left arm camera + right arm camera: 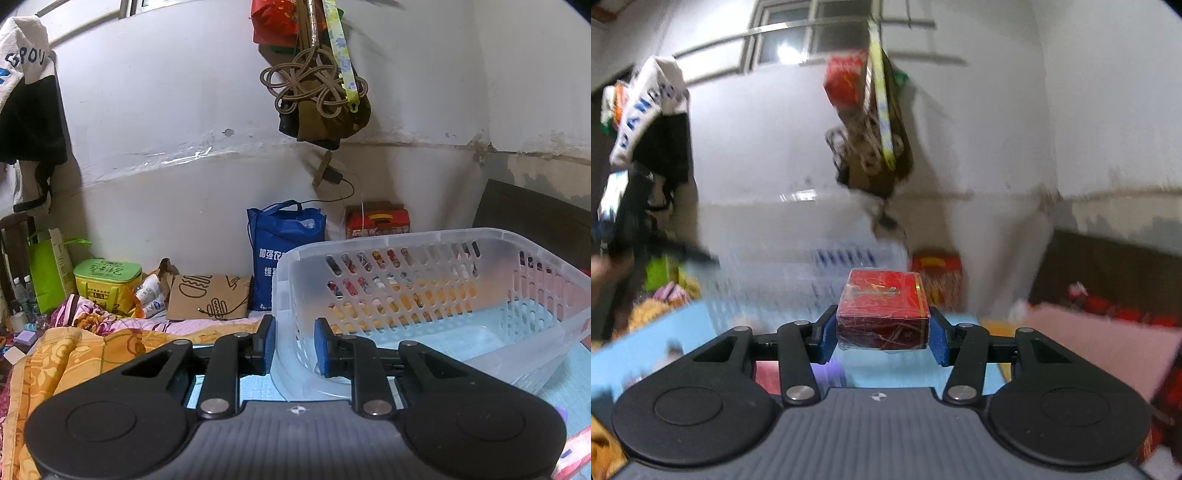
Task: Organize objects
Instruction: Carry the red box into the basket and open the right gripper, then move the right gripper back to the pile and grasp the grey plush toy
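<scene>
In the left wrist view a clear plastic basket [436, 295] with slotted walls is tilted up off the light blue mat [576, 373]. My left gripper [294, 347] is shut on the basket's near left wall, one blue pad outside and one inside. The basket looks empty inside. In the right wrist view my right gripper [882, 332] is shut on a red box [882, 314] wrapped in clear film and holds it in the air. That view is blurred by motion, and the basket shows only as a pale smear [812, 280] ahead.
Behind the basket against the wall stand a blue shopping bag [284, 254], a brown paper bag [208, 297], a green-lidded yellow box [107, 284] and a red carton [376, 221]. A floral blanket [74, 350] lies at left. A pink cushion [1100, 339] lies right.
</scene>
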